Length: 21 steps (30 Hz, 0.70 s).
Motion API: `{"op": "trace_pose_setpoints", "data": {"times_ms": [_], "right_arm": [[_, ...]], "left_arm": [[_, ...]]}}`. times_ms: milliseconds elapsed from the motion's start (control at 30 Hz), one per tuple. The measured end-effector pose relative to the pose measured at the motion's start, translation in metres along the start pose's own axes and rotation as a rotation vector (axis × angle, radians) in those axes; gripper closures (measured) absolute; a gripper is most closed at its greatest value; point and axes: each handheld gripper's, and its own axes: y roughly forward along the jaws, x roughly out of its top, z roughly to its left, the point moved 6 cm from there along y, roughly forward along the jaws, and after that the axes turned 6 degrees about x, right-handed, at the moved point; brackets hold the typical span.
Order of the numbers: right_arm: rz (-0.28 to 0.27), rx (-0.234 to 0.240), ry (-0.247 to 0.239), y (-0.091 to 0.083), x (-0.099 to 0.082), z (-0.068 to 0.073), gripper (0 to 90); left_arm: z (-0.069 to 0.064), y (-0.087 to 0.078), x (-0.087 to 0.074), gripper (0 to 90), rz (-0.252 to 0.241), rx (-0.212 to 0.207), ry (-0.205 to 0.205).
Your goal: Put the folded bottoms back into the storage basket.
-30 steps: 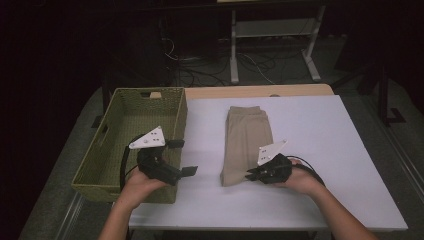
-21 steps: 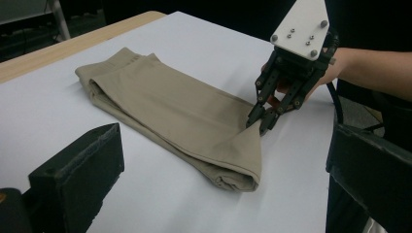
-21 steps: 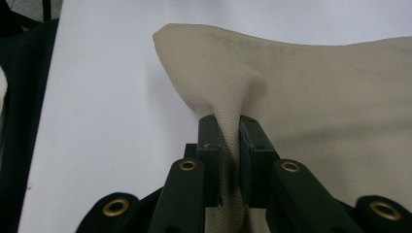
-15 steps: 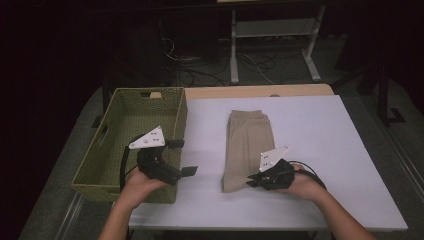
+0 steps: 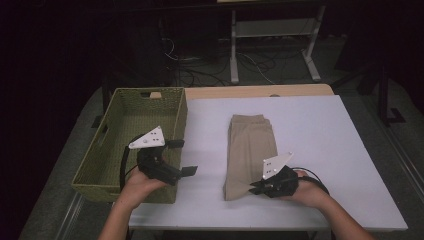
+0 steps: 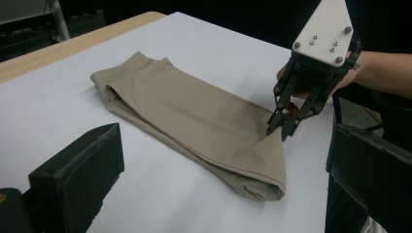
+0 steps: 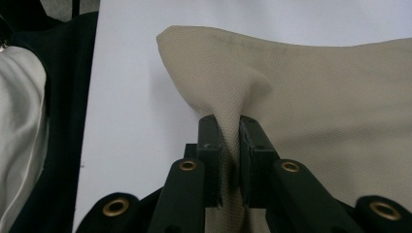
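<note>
Item in hand: folded tan trousers (image 5: 250, 152), lying lengthwise on the white surface (image 5: 320, 135). Nearest the person, the right gripper (image 5: 254, 189) had its jaws clamped on a pinch of cloth at the trousers' near end; in the right gripper view the fabric (image 7: 291, 92) rose as a small ridge squeezed between the two black jaws, with the rest of the garment spreading away beyond and to one side of them. From the left gripper view the same grip (image 6: 278, 130) sat on the upper layer close to the folded near edge, the lower layers lying flat on the surface beneath. The left gripper (image 5: 186, 157) hovered beside the near corner of the basket, jaws standing well apart with nothing between them, the trousers lying off ahead of them. Farther off, to the left of the trousers, stood the woven green basket (image 5: 115, 150), nothing visible inside. Step judged: grasp secured, the lift or fold of the near end just beginning. Next move, as a judgement: keep the clamp firm and carry the pinched end up and over, or bring the open left jaws to the other near corner so the garment travels evenly, likely toward the basket.
</note>
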Motion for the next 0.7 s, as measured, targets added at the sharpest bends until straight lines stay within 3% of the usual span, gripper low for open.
{"op": "trace_pose_setpoints", "data": {"times_ms": [400,700], "right_arm": [[0.006,0.022,0.004,0.001,-0.007,0.015,79.7],[0.014,0.027,0.023,0.008,-0.012,0.015,77.8]], "left_arm": [[0.000,0.000,0.000,0.4,0.001,0.002,0.001],[0.000,0.000,0.000,0.4,0.002,0.005,0.006]]}}
